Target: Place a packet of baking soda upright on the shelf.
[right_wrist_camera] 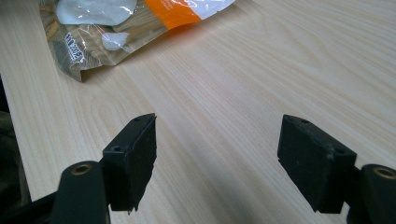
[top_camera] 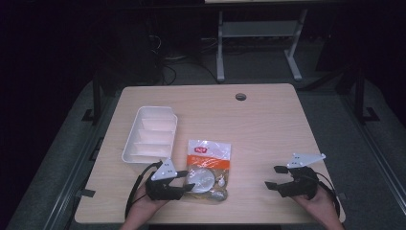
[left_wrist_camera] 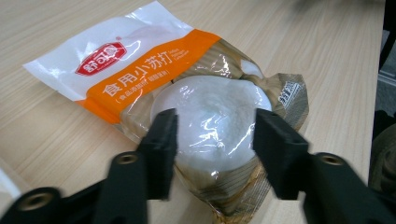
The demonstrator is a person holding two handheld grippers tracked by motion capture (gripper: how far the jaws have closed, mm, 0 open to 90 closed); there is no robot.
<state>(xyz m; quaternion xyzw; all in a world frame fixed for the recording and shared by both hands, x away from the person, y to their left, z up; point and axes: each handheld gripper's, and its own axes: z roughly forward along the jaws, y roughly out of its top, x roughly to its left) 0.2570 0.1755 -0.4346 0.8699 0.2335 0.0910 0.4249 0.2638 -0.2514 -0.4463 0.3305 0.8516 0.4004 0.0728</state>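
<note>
A clear plastic bag (top_camera: 208, 167) with an orange and white label lies flat on the wooden table, holding a white lump and some smaller pieces. My left gripper (top_camera: 189, 179) is at the bag's near left corner. In the left gripper view its jaws (left_wrist_camera: 215, 135) stand on either side of the white lump in the bag (left_wrist_camera: 154, 70), and both pads touch the plastic. My right gripper (top_camera: 273, 176) hovers over bare table to the right of the bag. Its jaws (right_wrist_camera: 217, 154) are wide apart with nothing between them, and the bag's end (right_wrist_camera: 107, 28) lies ahead at the upper left.
A white divided tray (top_camera: 128, 143) sits left of the bag, just beyond my left gripper. A round cable hole (top_camera: 241, 97) is near the table's far edge. The table's front edge runs just under both hands.
</note>
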